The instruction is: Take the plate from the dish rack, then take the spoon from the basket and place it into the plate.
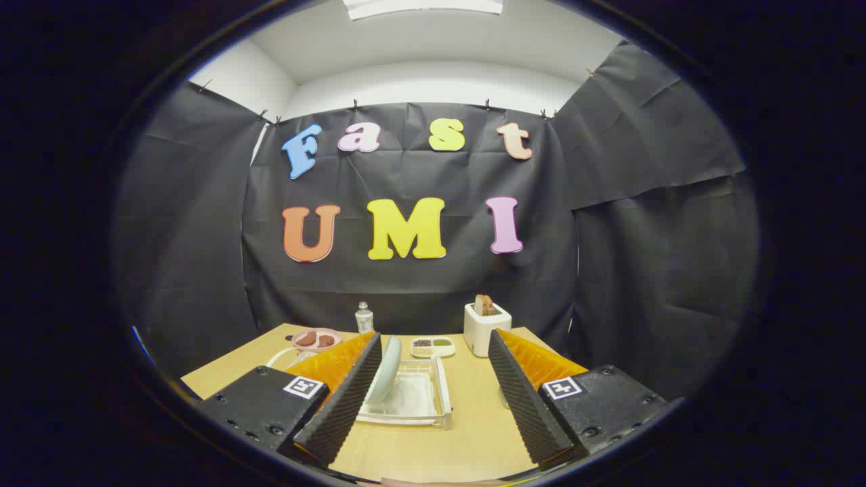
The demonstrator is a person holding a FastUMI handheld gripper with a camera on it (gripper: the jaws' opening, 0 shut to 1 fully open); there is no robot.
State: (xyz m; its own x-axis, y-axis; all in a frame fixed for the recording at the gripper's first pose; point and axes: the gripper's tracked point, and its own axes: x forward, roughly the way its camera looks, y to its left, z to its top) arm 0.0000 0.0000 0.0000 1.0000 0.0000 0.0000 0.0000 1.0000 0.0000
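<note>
While it stands on edge in the clear dish rack (433, 396), the pale plate (387, 370) leans just inside the gripper's left finger (342, 399), near it, though whether the two touch I cannot tell. The gripper (433, 399) has its fingers spread wide apart, grasping nothing, and the rack sits on the wooden table (473, 433) in the gap between them, closer to the left finger than to the right one. Beyond the rack lies a small white divided dish (433, 347) with dark and green fillings (what they are is too small to tell). Right of that dish, a white toaster (486, 329) stands with slices of bread (484, 304) poking out of its top. Behind the left finger, a pink plate (316, 338) holds reddish-brown pieces, and a small clear bottle (364, 318) with a pale cap stands upright near the table's far edge.
</note>
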